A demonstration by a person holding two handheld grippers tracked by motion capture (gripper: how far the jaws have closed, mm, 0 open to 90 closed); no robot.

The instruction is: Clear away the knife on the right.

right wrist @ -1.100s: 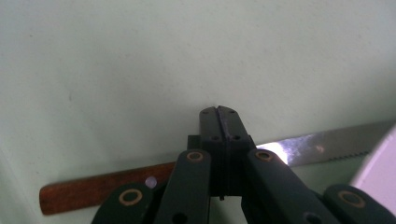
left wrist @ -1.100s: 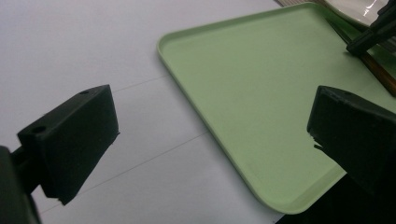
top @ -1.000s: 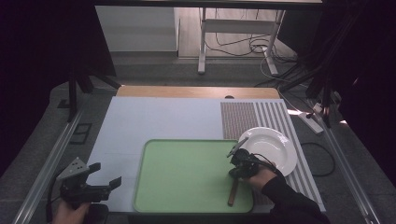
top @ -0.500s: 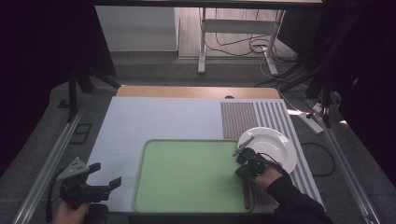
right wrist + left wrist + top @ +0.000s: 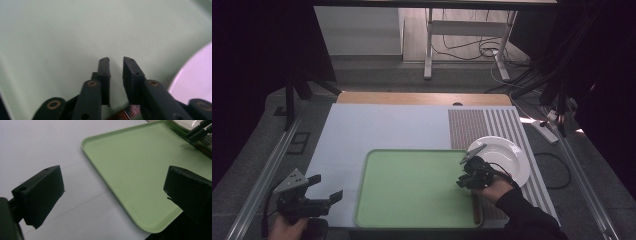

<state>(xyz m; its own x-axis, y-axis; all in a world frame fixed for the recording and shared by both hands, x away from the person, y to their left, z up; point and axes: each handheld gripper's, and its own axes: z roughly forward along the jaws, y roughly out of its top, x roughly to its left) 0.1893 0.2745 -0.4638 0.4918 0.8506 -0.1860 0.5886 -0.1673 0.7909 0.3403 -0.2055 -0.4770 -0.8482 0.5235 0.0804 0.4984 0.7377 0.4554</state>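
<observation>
Two grippers over one place setting, high view and both gripper views.

(a) White mat: it bears everything. My left gripper hovers above its near left part with the jaws spread wide and nothing between them. It is well apart from the work, and I judge it best kept there.

(b) Green tray: it lies flat on the mat with its floor bare. The left gripper view looks across its near corner.

(c) White plate: it sits just beside the tray's far right corner, on the striped part of the mat.

(d) My right gripper hangs over the tray's right edge, near the plate. Its jaws have just been opening. In the right gripper view the pads stand a narrow gap apart with only tray floor between them, so they grip nothing.

(e) Brown-handled utensil: it lies lengthwise along the tray's right rim, inside it as far as I can tell. Its end shows under my right gripper. What kind of utensil it is I cannot tell.

To finish the release well, I judge that I should widen the jaws further and lift straight up, so neither pad drags the handle askew or knocks the plate.
</observation>
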